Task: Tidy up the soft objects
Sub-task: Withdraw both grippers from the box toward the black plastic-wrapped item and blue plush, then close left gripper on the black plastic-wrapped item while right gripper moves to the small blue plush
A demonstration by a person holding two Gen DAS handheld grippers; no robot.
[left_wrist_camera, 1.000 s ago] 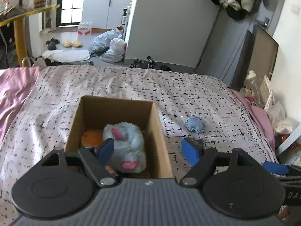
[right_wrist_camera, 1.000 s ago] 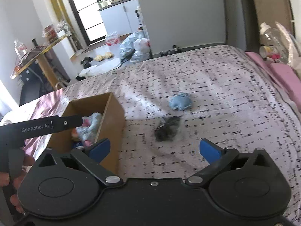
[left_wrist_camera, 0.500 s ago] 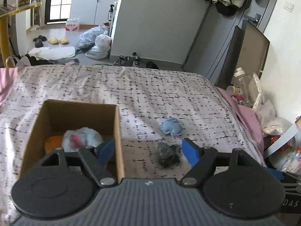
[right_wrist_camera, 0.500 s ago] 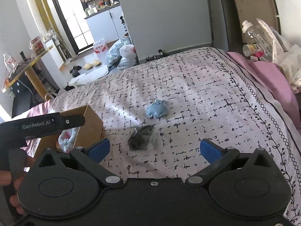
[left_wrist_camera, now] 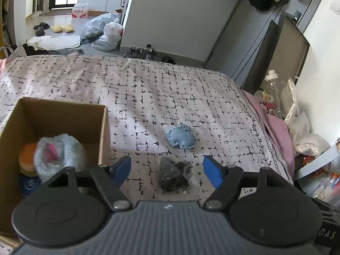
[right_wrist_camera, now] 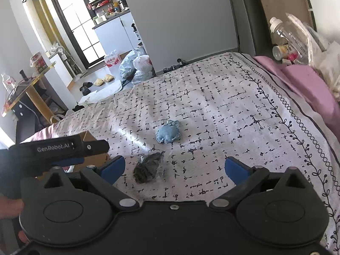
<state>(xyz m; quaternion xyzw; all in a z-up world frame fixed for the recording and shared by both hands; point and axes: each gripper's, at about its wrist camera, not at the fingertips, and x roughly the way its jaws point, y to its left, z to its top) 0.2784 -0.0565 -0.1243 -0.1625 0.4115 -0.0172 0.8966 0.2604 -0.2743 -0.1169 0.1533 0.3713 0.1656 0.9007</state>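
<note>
Left tool (left_wrist_camera: 166,166) jaws closing, nothing gripped; dark bagged bundle (left_wrist_camera: 174,177) on bed (left_wrist_camera: 148,97) between pads, long axis toward camera. Right tool (right_wrist_camera: 173,167) wide, empty. Since 1 second ago, left view shifted from box (left_wrist_camera: 53,114) to bundle. 1 bundle, 1 blue denim cushion (left_wrist_camera: 181,137) beyond, 1 box holding fluffy toy (left_wrist_camera: 57,155).

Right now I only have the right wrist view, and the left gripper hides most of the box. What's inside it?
Observer: A fluffy pale-blue plush with pink patches, beside an orange toy.
Operator: Anything else in there?
Observer: A dark-blue item just below the orange toy.
Operator: Left jaws on anything?
Observer: No. The left gripper is closing its jaws, and the dark bag lies ahead between them, untouched.
</note>
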